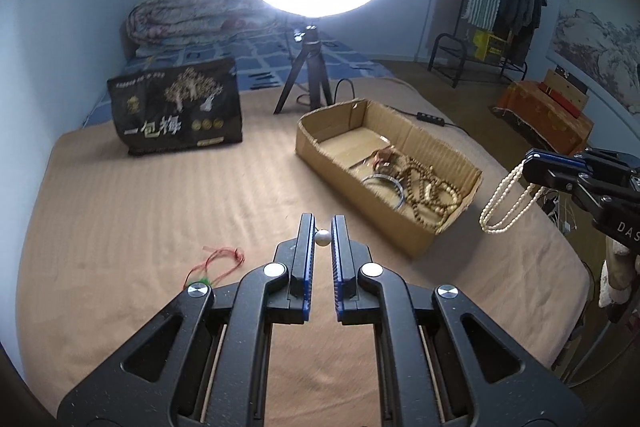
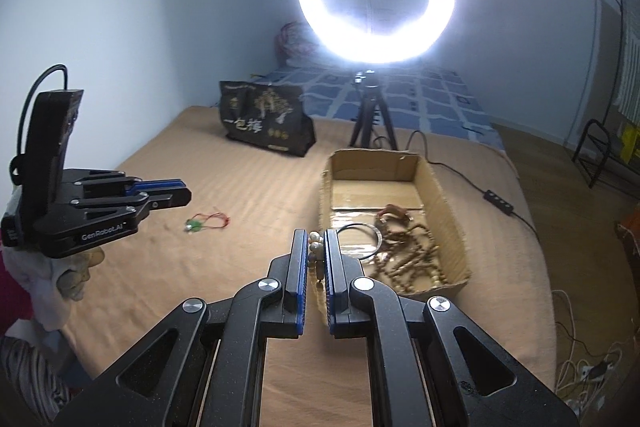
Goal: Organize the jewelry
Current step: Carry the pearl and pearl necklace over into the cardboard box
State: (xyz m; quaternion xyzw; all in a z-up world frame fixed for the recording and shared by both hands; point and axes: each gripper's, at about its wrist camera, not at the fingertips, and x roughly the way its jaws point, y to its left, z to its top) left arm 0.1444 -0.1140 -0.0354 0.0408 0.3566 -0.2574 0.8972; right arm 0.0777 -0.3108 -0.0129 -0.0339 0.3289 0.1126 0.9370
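Note:
A cardboard box (image 1: pixel 420 239) on the tan bed holds brown bead strands (image 1: pixel 424 183) and a metal bangle (image 1: pixel 384 183); it also shows in the right wrist view (image 2: pixel 440 187). My left gripper (image 1: pixel 323 227) is shut on a small pearl piece (image 1: pixel 322 238), above the bed left of the box. My right gripper (image 2: pixel 316 239) is shut on a white pearl necklace (image 2: pixel 315 247). In the left wrist view that necklace (image 1: pixel 506 201) hangs from the right gripper (image 1: pixel 532 161), right of the box. A red cord with a green pendant (image 1: pixel 216 263) lies on the bed (image 2: pixel 206 221).
A lit ring light on a tripod (image 1: pixel 308 75) stands behind the box, its cable and switch (image 2: pixel 498 201) trailing right. A black printed bag (image 1: pixel 176 107) stands at the back left. Folded quilt (image 1: pixel 192 15) lies beyond. The bed edge drops to the floor on the right.

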